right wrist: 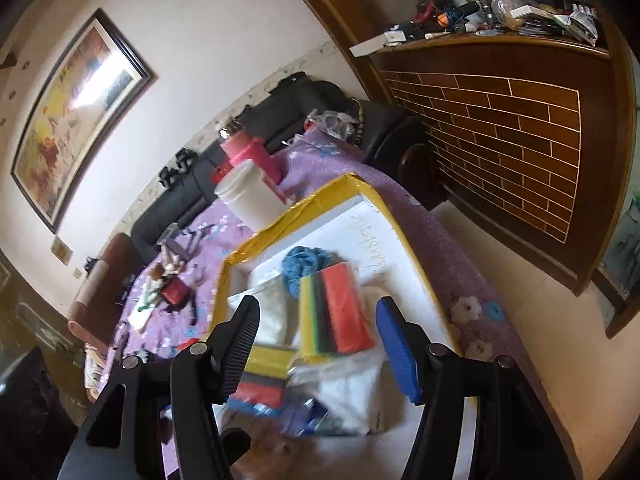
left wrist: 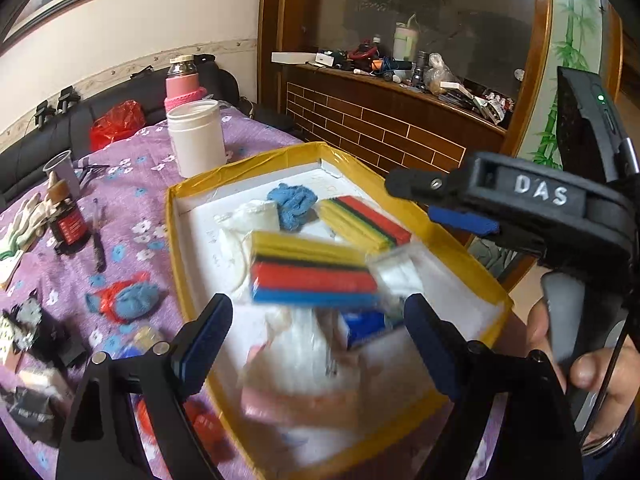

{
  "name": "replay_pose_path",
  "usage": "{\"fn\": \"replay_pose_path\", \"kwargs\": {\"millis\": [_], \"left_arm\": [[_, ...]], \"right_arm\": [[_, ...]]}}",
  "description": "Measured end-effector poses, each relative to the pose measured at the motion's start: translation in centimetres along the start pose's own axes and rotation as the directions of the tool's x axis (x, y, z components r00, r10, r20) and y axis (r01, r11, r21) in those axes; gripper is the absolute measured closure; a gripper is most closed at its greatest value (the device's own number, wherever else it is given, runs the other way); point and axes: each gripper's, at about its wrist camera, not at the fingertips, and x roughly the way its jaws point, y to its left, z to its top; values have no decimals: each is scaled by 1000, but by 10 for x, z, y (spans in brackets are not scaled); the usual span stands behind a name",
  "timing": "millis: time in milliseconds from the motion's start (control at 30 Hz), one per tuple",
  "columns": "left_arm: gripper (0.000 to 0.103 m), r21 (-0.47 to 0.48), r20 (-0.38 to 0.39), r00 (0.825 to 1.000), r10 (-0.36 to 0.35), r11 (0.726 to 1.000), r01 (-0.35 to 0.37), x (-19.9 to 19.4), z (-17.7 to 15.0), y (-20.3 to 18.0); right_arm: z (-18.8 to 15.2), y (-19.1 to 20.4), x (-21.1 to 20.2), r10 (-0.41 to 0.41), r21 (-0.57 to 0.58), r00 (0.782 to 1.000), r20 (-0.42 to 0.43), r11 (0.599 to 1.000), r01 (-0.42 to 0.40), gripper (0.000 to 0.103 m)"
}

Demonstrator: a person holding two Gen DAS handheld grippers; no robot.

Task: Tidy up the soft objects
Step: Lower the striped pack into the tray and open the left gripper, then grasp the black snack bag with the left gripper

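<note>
Both views look down into a white tray (left wrist: 178,216) with a yellow taped rim, set on a worktop (left wrist: 132,208) covered by a purple flowered cloth.

In the left wrist view the left gripper (left wrist: 320,328) hangs over the near half of the tray, its jaws wide apart with nothing pressed between them. A striped sponge pack (left wrist: 312,276) lies blurred just ahead of them, a second striped sponge pack (left wrist: 364,220) farther back, and a blue cloth (left wrist: 294,202) and a white bundle (left wrist: 258,216) sit at the far end. Only this view shows the right gripper (left wrist: 460,208) from the side, up at the tray's right rim, and the hand (left wrist: 588,364) on its handle. It alone also shows a blue and red cloth (left wrist: 128,300) lying outside the tray on the worktop.

The right wrist view shows the right gripper's (right wrist: 320,336) jaws apart, empty, with the farther sponge pack (right wrist: 340,312) lying in the tray below the gap. It alone shows handwriting (right wrist: 370,248) on the tray floor and a framed picture (right wrist: 80,116) on the wall. A white jar (left wrist: 196,136) stands behind the tray.
</note>
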Motion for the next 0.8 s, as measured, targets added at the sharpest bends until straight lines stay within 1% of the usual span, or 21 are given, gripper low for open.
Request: {"fn": "replay_pose_path", "kwargs": {"millis": [133, 400, 533, 633, 733, 800], "left_arm": [[16, -18, 6, 1000, 2, 1000, -2, -18, -12, 11], [16, -70, 10, 1000, 27, 997, -26, -53, -43, 46], [16, -96, 12, 999, 41, 995, -39, -72, -64, 67], [16, -127, 22, 997, 72, 990, -68, -90, -84, 91], [16, -195, 20, 994, 112, 975, -106, -109, -108, 124], [16, -258, 18, 990, 142, 957, -132, -124, -124, 148]], "right_arm": [[-14, 17, -6, 45, -24, 999, -13, 999, -45, 37], [-46, 61, 0, 110, -85, 990, -88, 989, -118, 37], [-58, 85, 4, 129, -119, 985, -115, 983, -143, 37], [-67, 105, 8, 149, -150, 979, -141, 974, -170, 37], [-79, 129, 19, 181, -180, 965, -191, 960, -216, 37], [-88, 148, 32, 209, -195, 948, -240, 946, -258, 37]]}}
